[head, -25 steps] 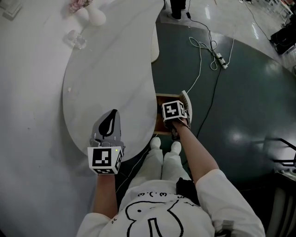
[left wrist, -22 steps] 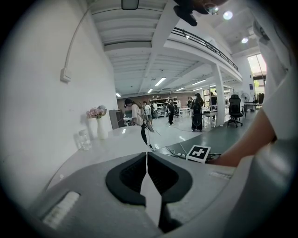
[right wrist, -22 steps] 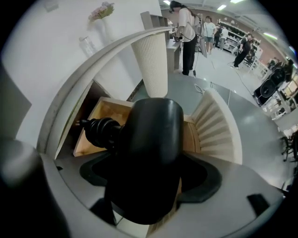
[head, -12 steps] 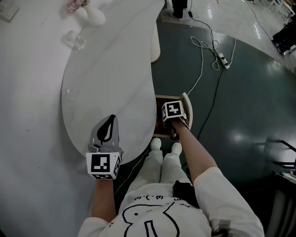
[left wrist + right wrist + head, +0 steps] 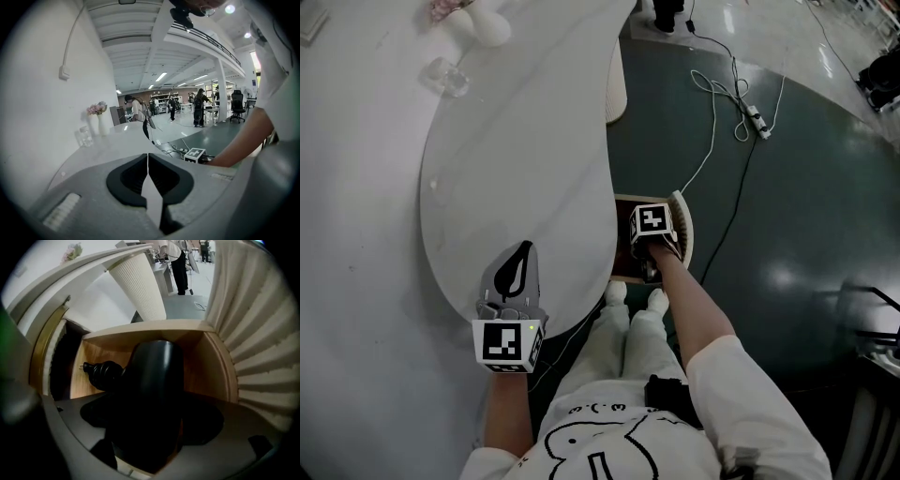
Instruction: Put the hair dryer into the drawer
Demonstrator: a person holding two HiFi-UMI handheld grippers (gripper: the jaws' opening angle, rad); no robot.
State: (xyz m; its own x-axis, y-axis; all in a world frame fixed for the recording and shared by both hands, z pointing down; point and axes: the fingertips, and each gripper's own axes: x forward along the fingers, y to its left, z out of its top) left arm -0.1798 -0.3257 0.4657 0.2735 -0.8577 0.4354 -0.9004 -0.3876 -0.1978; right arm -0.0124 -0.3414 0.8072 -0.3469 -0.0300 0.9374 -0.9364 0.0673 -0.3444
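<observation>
A black hair dryer (image 5: pixel 152 394) is held by my right gripper (image 5: pixel 151 425), whose jaws are shut on its body. It hangs inside the open wooden drawer (image 5: pixel 214 369), with its cord end (image 5: pixel 101 372) toward the drawer's left rear. In the head view, the right gripper (image 5: pixel 650 248) is over that drawer (image 5: pixel 622 236), just under the table's edge, and the dryer is hidden. My left gripper (image 5: pixel 517 253) rests above the white table (image 5: pixel 516 150) near its front edge. Its jaws (image 5: pixel 148 161) are shut with nothing between them.
A vase with flowers (image 5: pixel 483 23) and a glass (image 5: pixel 443 77) stand at the table's far end. White cables and a power strip (image 5: pixel 754 120) lie on the dark floor. The ribbed drawer front (image 5: pixel 683 227) juts out beside the person's white shoes (image 5: pixel 633 298).
The left gripper has drifted slightly back toward the person over the table. The right gripper stays over the drawer with the dryer.
</observation>
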